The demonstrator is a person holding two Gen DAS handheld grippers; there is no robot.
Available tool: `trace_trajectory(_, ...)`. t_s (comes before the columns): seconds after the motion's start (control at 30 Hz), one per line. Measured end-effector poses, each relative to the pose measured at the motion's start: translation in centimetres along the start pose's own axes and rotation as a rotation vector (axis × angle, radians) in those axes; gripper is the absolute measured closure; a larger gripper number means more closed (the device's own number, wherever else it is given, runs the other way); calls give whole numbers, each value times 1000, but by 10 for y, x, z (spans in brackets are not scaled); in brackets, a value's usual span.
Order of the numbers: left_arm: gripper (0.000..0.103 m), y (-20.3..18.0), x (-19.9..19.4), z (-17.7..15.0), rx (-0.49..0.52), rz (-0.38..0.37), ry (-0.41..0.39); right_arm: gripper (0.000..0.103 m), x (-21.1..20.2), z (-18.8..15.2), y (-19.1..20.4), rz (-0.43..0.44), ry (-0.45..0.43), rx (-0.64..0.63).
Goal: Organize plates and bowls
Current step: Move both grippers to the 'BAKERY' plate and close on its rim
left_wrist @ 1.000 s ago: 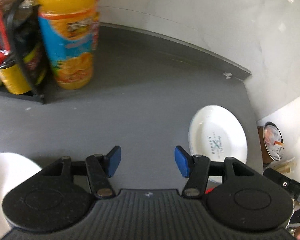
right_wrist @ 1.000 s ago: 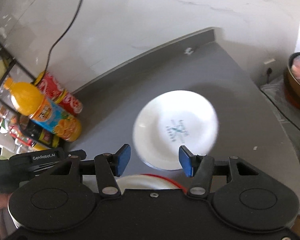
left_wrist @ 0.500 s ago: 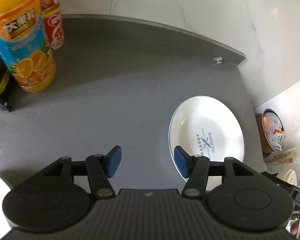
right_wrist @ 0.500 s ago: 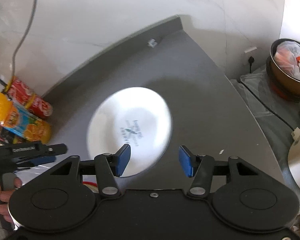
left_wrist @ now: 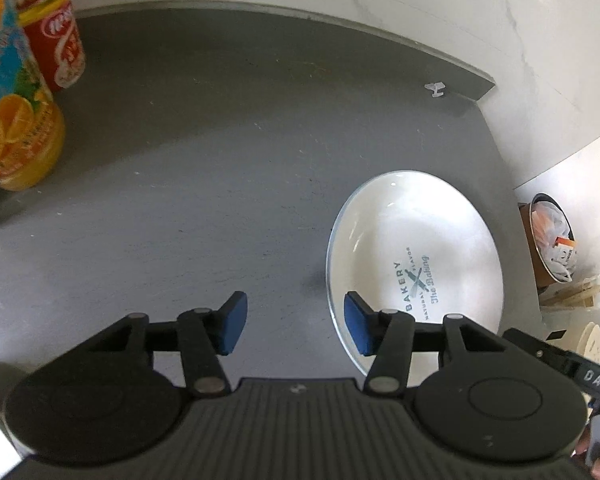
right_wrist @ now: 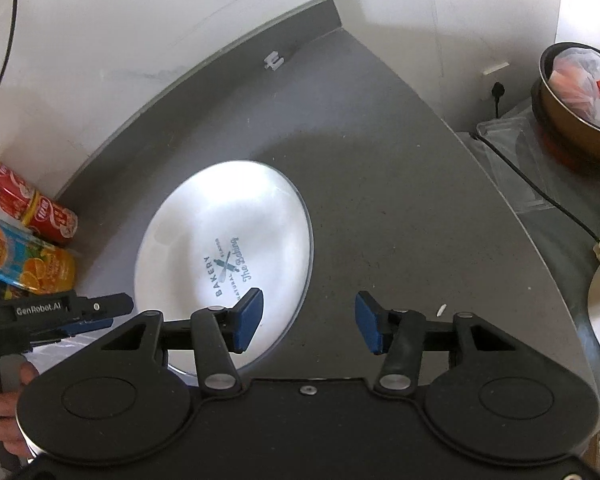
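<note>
Although both tools hover over the same grey surface (left_wrist: pixel 228 168), the white bakery plate (right_wrist: pixel 224 248) lies differently to each. From the left hand-held gripper (left_wrist: pixel 292 324), whose blue pads stand wide apart with nothing between them, the plate sits off to the right, its near-left rim just under the right pad. From the right hand-held gripper (right_wrist: pixel 308 326), likewise spread wide and empty, the plate lies ahead and to the left, its rim passing beneath the left pad. The plate rests flat, face up, near the right-hand corner of the surface, well apart from the orange juice bottle (left_wrist: pixel 16 120) and the red can (left_wrist: pixel 56 36). Being round, it offers no long axis; either gripper seems about equally near its rim.
</note>
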State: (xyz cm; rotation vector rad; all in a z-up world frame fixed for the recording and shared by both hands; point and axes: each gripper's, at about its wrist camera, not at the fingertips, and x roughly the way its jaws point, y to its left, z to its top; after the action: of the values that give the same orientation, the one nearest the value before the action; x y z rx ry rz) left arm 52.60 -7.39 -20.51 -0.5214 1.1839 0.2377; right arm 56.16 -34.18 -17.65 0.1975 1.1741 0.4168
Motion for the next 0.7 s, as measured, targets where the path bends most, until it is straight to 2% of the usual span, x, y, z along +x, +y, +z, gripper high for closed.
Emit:
trace_trajectory(0.2,64,-4,11,9,6,-47,10,64,13,1,-4,6,28,13)
trace_trajectory(0.33,72,-5,20,14,8,-51,23,68,23,4,-8,14,41,34)
trace_trajectory(0.63,80,-7,36,24,-9,-66,44,79,37,15,-8,41,39,18)
trace_trajectory(0.7,84,-7,38,25,-13,-76,48,84,40,19,-7,44,39,11)
